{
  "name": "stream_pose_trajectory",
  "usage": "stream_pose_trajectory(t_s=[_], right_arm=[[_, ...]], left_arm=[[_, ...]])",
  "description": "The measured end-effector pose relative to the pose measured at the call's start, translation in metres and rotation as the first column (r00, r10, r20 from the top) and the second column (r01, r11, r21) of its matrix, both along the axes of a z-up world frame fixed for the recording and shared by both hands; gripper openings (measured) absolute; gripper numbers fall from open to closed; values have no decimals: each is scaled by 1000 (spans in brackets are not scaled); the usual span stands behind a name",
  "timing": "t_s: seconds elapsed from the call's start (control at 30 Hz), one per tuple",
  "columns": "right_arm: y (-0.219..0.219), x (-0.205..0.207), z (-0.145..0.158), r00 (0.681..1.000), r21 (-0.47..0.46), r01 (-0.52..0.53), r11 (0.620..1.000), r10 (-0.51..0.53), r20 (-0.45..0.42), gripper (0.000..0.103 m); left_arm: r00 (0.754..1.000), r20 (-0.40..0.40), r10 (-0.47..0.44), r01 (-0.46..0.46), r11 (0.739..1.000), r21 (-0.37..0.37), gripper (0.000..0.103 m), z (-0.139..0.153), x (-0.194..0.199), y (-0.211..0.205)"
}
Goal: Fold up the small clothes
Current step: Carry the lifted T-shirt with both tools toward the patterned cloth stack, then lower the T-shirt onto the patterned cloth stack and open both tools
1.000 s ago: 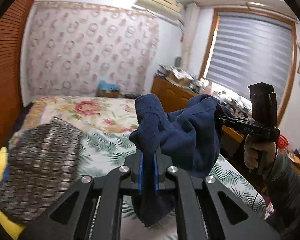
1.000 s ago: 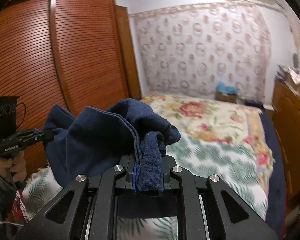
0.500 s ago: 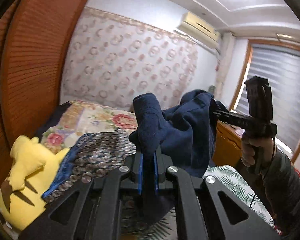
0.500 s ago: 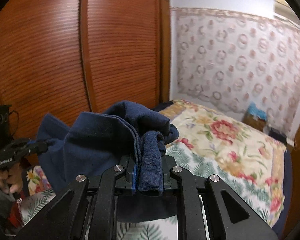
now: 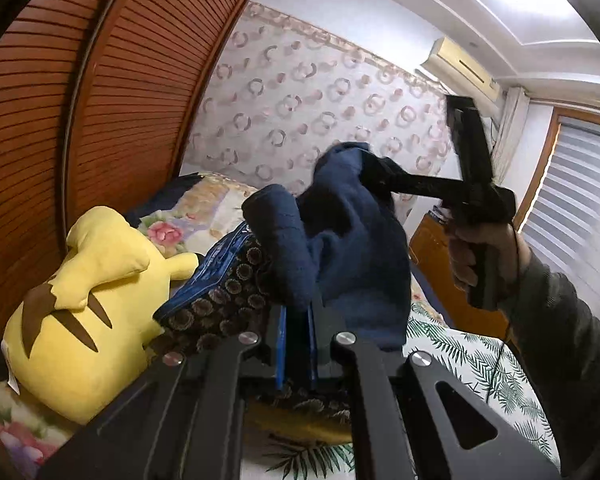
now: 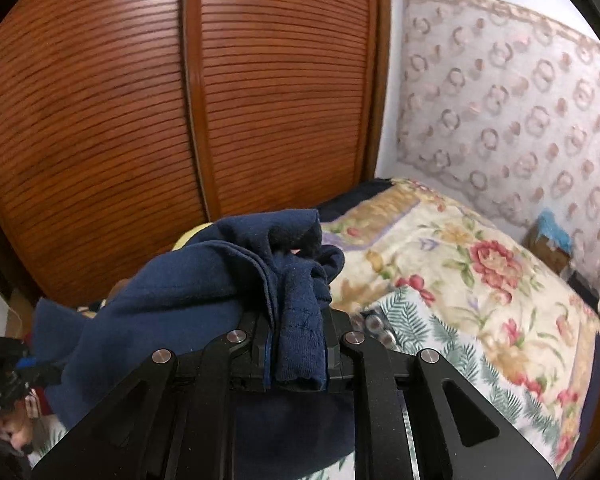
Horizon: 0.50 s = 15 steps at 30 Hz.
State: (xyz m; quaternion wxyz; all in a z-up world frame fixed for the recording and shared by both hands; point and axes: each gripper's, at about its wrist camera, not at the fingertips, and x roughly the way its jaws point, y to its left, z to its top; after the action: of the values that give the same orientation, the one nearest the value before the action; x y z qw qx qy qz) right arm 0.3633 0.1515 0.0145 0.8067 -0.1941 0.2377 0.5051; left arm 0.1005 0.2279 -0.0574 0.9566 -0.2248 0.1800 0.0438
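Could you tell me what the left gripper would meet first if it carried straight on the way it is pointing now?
Apart from the navy garment it is clamped on, the left gripper would probably meet the dark patterned cloth just beyond its fingertips, beside the yellow plush toy. Depth is hard to judge.

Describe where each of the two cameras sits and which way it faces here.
Left wrist: sits behind the left gripper, looking over the yellow plush toy toward the patterned wall; the right gripper and the hand holding it show.
Right wrist: sits behind the right gripper, facing the slatted wooden wardrobe and floral bedspread; the left gripper shows at lower left.
Shared: the dark blue knit garment both grippers clamp, wardrobe, bedspread, wall.
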Motion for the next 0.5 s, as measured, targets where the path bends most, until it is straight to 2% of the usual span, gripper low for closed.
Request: stream_pose_trajectory(t_s=[0.1, 0.17, 0.23, 0.33, 0.5], right_arm=[[16, 0, -5, 1000, -18, -10, 1000, 10, -9, 19], [17, 2, 2, 1000, -19, 16, 1000, -16, 0, 42], [11, 9, 14, 996, 27, 82, 996, -82, 21, 60], [-2, 13, 23, 993, 59, 118, 991, -119, 24, 61], [0, -12, 2, 1000, 30, -20, 999, 20, 2, 61]], left_arm=[[1000, -20, 19, -18, 1000, 2, 5, -7, -3, 0], [999, -42, 28, -28, 1000, -10, 5, -11, 0, 4], [998, -59, 32, -33, 999, -21, 5, -12, 2, 6], [995, -85, 54, -55, 998, -17, 5, -16, 5, 6], [994, -94, 62, -64, 998, -20, 6, -21, 6, 6]])
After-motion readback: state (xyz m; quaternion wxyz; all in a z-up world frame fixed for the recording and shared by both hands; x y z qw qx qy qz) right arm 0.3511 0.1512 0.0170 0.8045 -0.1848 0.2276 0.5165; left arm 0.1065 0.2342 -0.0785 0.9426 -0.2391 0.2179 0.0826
